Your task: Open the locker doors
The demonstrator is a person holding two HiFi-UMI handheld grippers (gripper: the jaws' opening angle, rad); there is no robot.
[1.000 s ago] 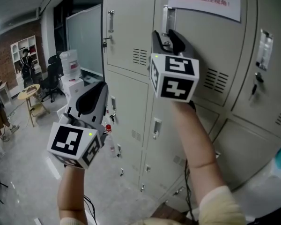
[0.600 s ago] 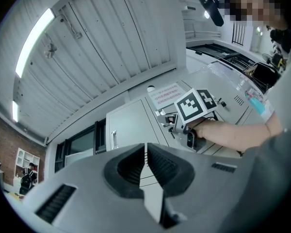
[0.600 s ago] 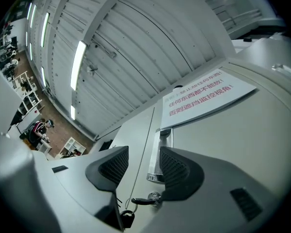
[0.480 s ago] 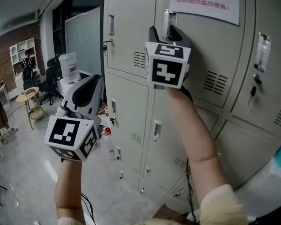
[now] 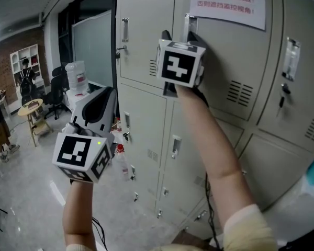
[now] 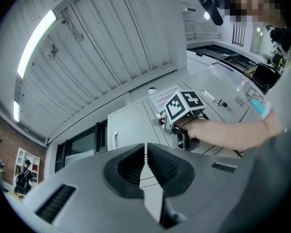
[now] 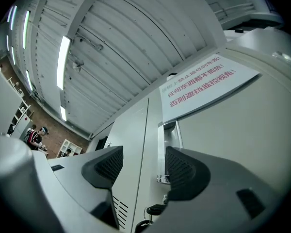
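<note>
My right gripper (image 5: 179, 35) is up against the upper middle locker door (image 5: 225, 61). Its jaws have just been opening and now stand wide apart. The door's metal handle (image 7: 168, 149) sits between them, closer to the right jaw, and I can't see either pad pressing on it. A key (image 7: 153, 210) hangs in the lock just below, and a paper notice (image 5: 227, 1) with red print is stuck above and to the right. My left gripper (image 5: 105, 94) hangs lower left, nearer me and clear of the lockers, jaws together on nothing. Every locker door in sight is shut, so I can't see what's inside. A water jug (image 5: 76, 75) stands far left.
</note>
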